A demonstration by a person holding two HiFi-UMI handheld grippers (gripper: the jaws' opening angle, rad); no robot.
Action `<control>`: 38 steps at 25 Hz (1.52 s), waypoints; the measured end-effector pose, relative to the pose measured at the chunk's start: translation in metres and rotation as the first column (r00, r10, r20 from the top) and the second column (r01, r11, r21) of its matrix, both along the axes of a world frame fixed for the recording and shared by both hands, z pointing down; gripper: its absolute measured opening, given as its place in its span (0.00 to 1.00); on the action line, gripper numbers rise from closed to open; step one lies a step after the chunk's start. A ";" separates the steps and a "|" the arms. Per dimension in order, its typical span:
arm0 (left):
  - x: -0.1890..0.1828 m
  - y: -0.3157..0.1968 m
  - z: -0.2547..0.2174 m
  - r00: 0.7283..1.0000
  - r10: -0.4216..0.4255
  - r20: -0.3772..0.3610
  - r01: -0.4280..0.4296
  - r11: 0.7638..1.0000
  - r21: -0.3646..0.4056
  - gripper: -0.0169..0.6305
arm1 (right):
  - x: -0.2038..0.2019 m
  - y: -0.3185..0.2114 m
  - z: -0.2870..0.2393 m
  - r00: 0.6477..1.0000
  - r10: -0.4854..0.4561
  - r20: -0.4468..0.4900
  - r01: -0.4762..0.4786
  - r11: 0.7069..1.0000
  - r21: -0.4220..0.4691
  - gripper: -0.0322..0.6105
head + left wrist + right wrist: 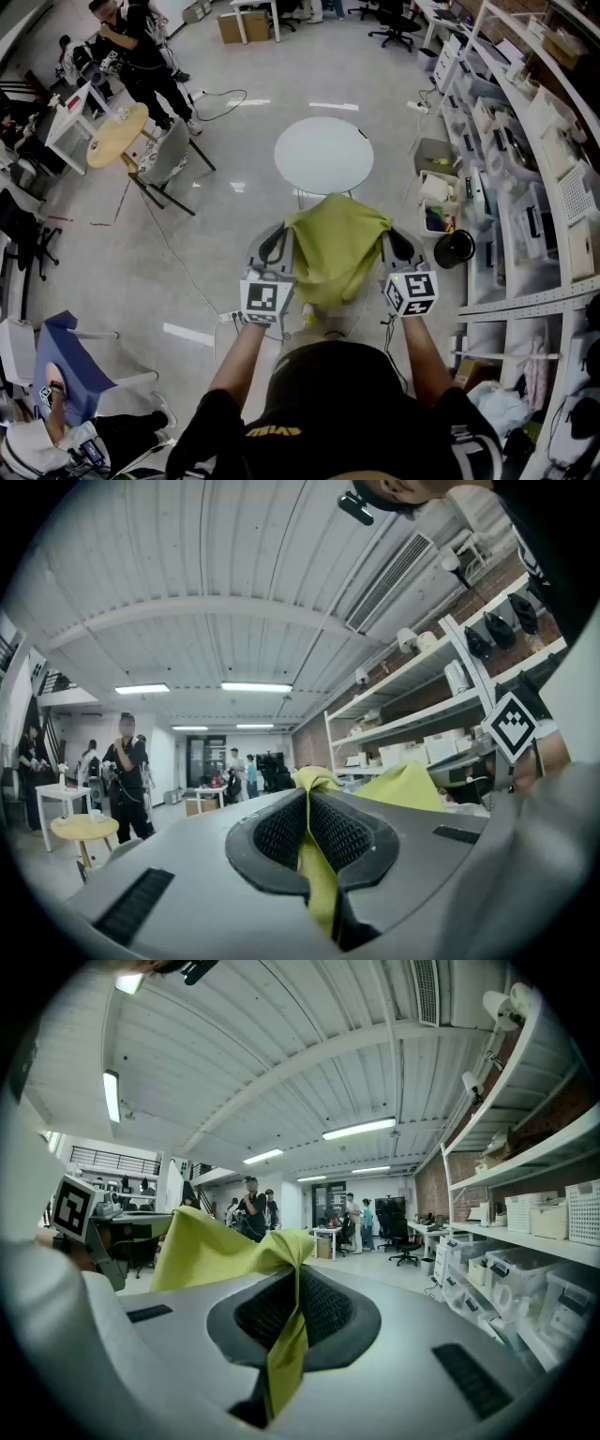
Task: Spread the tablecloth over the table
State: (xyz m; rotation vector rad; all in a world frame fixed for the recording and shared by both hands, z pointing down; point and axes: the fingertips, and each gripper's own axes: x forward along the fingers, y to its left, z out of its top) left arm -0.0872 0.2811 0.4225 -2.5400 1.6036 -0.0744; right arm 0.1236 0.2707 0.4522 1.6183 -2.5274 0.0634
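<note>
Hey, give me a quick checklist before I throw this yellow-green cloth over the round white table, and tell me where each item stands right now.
1. Left tool shut on the tablecloth: ok.
2. Right tool shut on the tablecloth: ok.
3. Tablecloth stretched flat between the two tools: not ok, it sags and bunches in the middle.
4. Round table ahead and roughly in line with the tablecloth: ok.
5. Tablecloth over the table: not ok, it hangs on the near side, short of the top.
6. Floor beneath the tablecloth free of things to trip on: cannot tell, the tablecloth hides it.
</note>
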 end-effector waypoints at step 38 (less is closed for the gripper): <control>0.021 -0.034 -0.019 0.986 -0.164 0.023 0.162 0.985 0.059 0.06 | 0.141 -0.034 -0.028 0.976 0.211 0.047 -0.214 0.973 0.086 0.07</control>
